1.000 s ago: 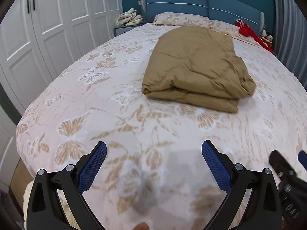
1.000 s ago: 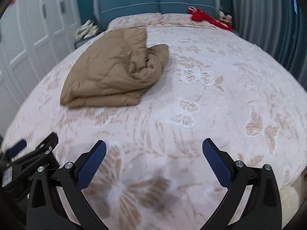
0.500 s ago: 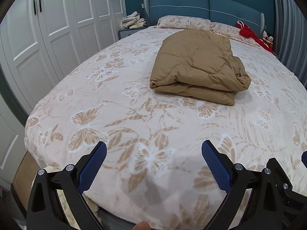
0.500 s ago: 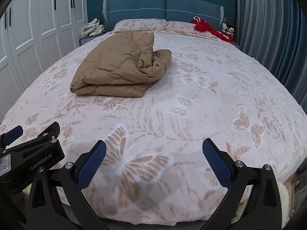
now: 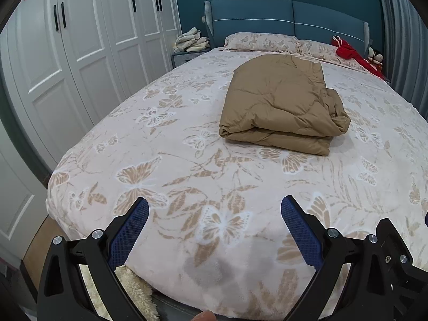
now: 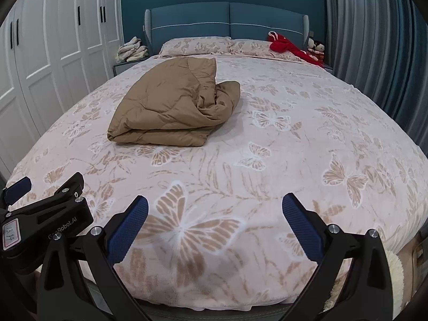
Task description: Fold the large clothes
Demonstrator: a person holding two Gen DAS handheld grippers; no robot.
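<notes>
Tan quilted coat (image 5: 283, 107) lies folded in a thick bundle mid-bed on the butterfly-print bedspread (image 5: 187, 165), neat fold edge toward the foot, loose bunched part on its right side (image 6: 219, 101). Left claw (image 5: 214, 223) and right claw (image 6: 215, 220) hang over the foot of the bed, both spread wide and empty, well apart from the coat. Judgement: fold looks essentially done; if tidying, approach the bunched side low, pinch only the top layer, and tuck inward without dragging the bundle.

butterfly-print bedspread (image 6: 267, 160), teal headboard (image 6: 227, 18), white wardrobe doors (image 5: 80, 53), red garment (image 6: 289, 46), grey curtain (image 6: 374, 53)
</notes>
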